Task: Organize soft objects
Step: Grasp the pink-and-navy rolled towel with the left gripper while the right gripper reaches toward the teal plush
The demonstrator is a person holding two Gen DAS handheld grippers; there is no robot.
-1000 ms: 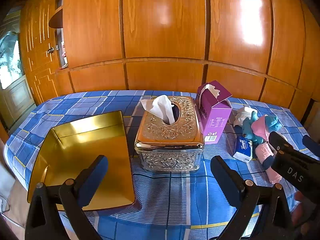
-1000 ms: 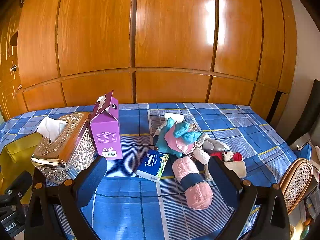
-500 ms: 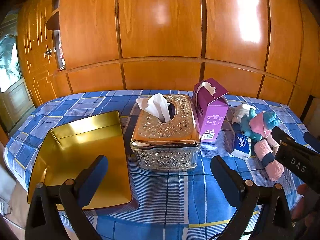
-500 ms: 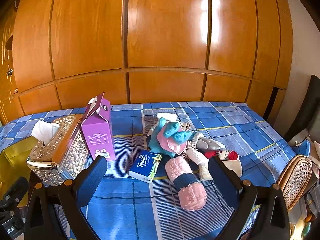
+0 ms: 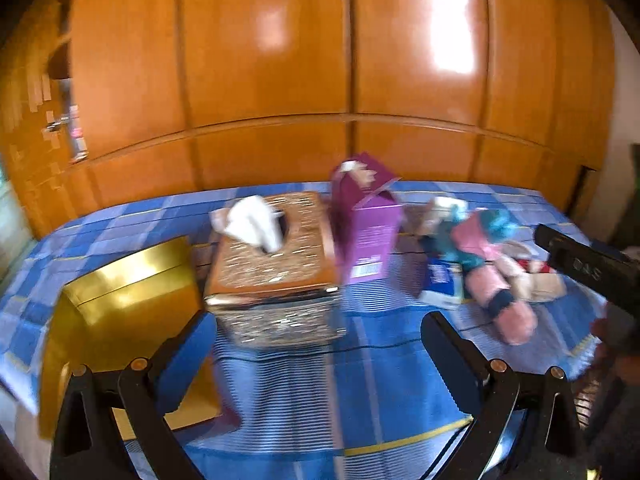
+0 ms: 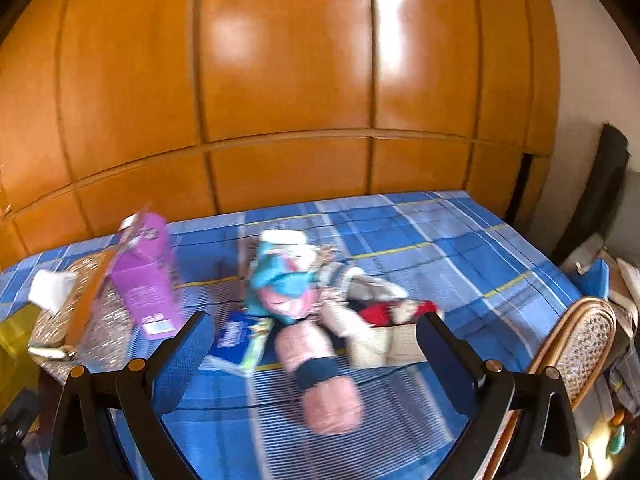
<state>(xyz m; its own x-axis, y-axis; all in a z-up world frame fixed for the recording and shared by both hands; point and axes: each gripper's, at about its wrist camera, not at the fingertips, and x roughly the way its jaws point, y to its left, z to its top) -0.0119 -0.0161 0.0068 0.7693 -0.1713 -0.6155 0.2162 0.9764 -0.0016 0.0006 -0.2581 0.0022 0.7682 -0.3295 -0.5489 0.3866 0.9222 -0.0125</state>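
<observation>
Overall, both views are blurred by motion, so fine detail is lost. Two hand-held grippers are seen above a table covered by a blue checked cloth (image 6: 440,248), with orange wooden panelling (image 5: 280,80) behind it.

The left gripper (image 5: 318,354) is held with its jaws spread wide, and nothing is gripped between them. Beyond the left jaw a gold tray (image 5: 120,300) is seen lying on the cloth. Ahead, between the two jaws, an ornate metal tissue box (image 5: 276,272) is placed, with white tissue standing out of its top. Just beyond it and toward the right jaw, a purple carton (image 5: 370,232) stands upright.

The right gripper (image 6: 312,364) is likewise held wide open and empty. Directly ahead of it, between the jaws, a pile of soft toys (image 6: 304,292) is heaped on the cloth; a teal and pink plush is on top, and what may be a small doll in red lies toward the right jaw. Nearest the jaws, a pink fuzzy roll (image 6: 324,376) with a dark band is seen. A blue tissue pack (image 6: 240,338) lies just beside the left jaw. A cane chair back (image 6: 576,344) is seen outside the right jaw.
</observation>
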